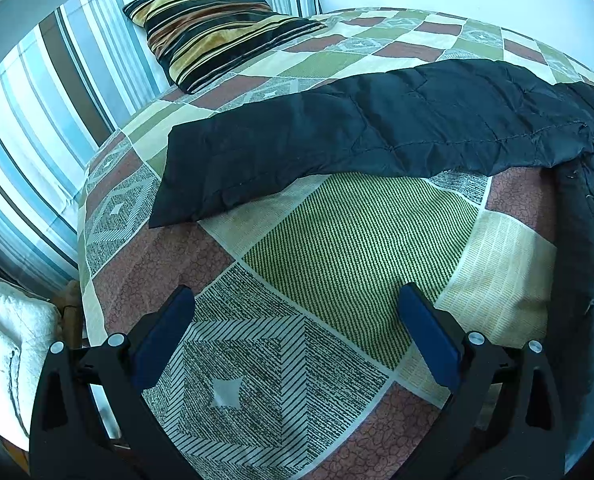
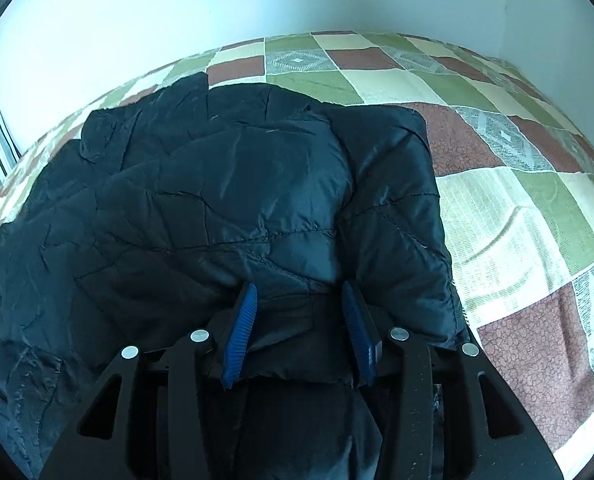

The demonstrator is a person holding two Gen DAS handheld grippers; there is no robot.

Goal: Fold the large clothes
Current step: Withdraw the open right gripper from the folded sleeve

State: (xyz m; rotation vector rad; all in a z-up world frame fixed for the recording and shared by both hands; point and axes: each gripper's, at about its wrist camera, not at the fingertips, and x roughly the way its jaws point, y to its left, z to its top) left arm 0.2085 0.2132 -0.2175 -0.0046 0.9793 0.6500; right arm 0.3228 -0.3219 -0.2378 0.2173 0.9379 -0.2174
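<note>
Lying across the bed (image 1: pixel 337 240), the black jacket (image 2: pixel 217 200) is partly folded, with its right side laid over the middle. One long sleeve (image 1: pixel 337 140) sticks out flat to the left, running side to side across the quilt. The right gripper (image 2: pixel 299 332) is right over the jacket's near edge; its jaws are partly apart with dark cloth between them, but I cannot tell if the pads press on it. The left gripper (image 1: pixel 297 340) has its jaws wide and empty over bare quilt, with the sleeve a little ahead of it, so it looks nearer to that sleeve. A striped pillow (image 1: pixel 217 28) sits far behind. Nothing blocks the way.
</note>
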